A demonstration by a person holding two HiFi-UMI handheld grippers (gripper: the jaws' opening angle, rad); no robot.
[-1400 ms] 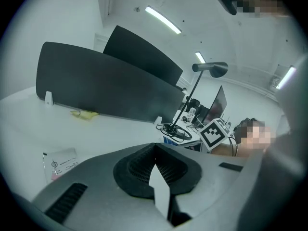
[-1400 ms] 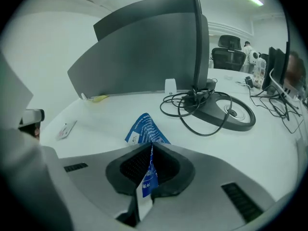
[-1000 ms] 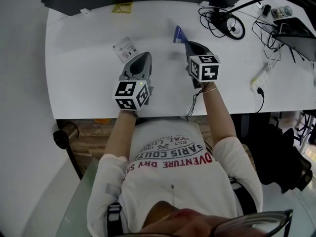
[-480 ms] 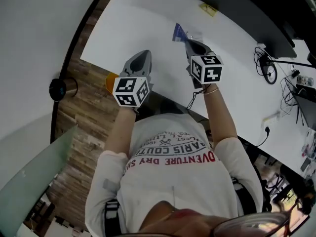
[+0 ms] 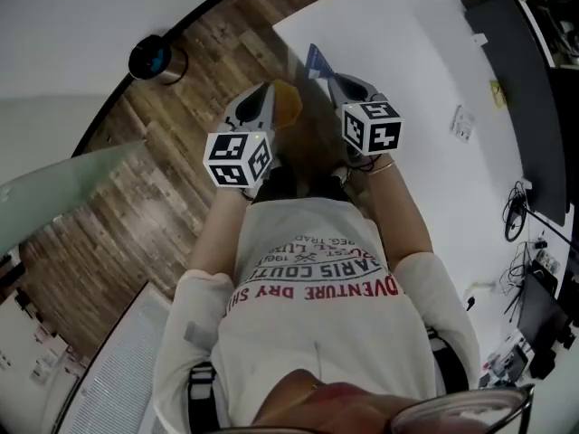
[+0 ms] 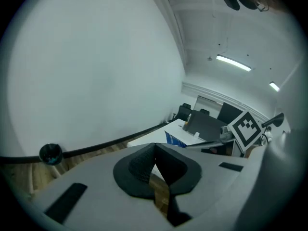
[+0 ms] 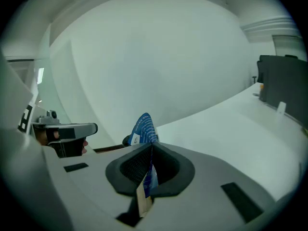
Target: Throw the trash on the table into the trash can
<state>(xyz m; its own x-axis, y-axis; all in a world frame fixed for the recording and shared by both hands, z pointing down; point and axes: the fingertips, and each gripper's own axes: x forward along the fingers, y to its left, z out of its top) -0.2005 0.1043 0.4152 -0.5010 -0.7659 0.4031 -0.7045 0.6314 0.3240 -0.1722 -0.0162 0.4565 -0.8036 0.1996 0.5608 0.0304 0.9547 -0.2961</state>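
Right claw (image 7: 150, 147) clamped on blue wrapper (image 7: 143, 127); left claw (image 6: 154, 149) closed, empty.
Wrapper sits pinched between the right jaws, top end projecting past the tips, by the table (image 5: 407, 80) corner above wooden floor (image 5: 181, 170).

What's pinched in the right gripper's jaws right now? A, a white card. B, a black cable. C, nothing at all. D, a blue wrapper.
D: in the right gripper view, the right gripper has its jaws shut on a blue wrapper, which sticks out past the tips.
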